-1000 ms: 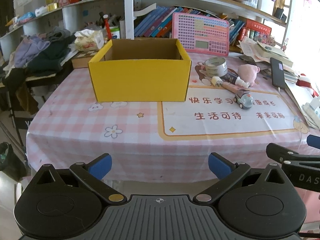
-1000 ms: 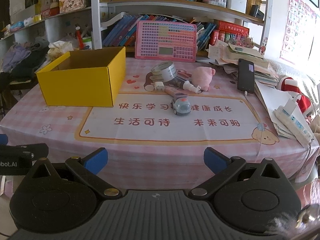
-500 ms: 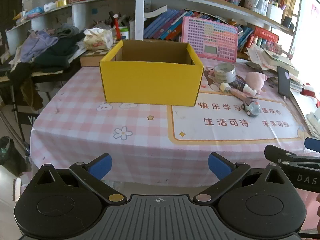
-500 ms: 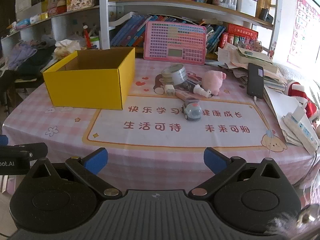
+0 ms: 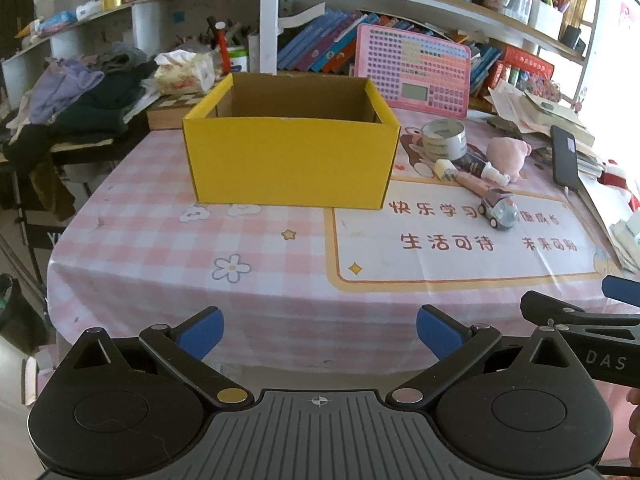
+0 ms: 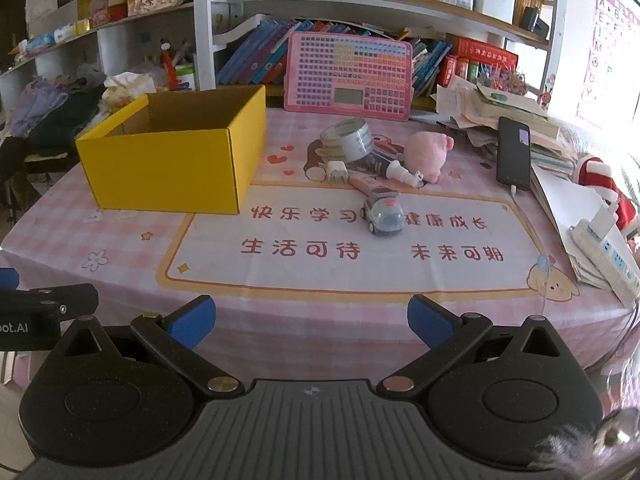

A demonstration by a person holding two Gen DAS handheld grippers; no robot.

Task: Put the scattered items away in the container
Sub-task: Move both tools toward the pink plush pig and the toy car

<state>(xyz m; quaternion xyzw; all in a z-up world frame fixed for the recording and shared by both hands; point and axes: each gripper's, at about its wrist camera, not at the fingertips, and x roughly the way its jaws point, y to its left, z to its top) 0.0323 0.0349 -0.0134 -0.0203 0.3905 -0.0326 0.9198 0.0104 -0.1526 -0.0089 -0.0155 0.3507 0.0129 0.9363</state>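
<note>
Both tools sit just off the near edge of the surface (image 6: 320,320), and both are spread wide with nothing in them: left tool (image 5: 320,330), right tool (image 6: 310,320). Looks like a ready stance before the first pick, nothing's been touched I'd guess. Plenty of bare tablecloth between them and the clutter, so lots of room to come in low.

Closest item is the little toy car (image 6: 383,213), standing on its own on the printed mat, easy to get at. Just behind it things bunch up: a tube (image 6: 370,185), a white plug (image 6: 336,171), a roll of tape (image 6: 347,140) and a pink plush (image 6: 426,155), touching or nearly so.

Off to the left sits the yellow box (image 6: 168,168), open top, seemingly empty.
</note>
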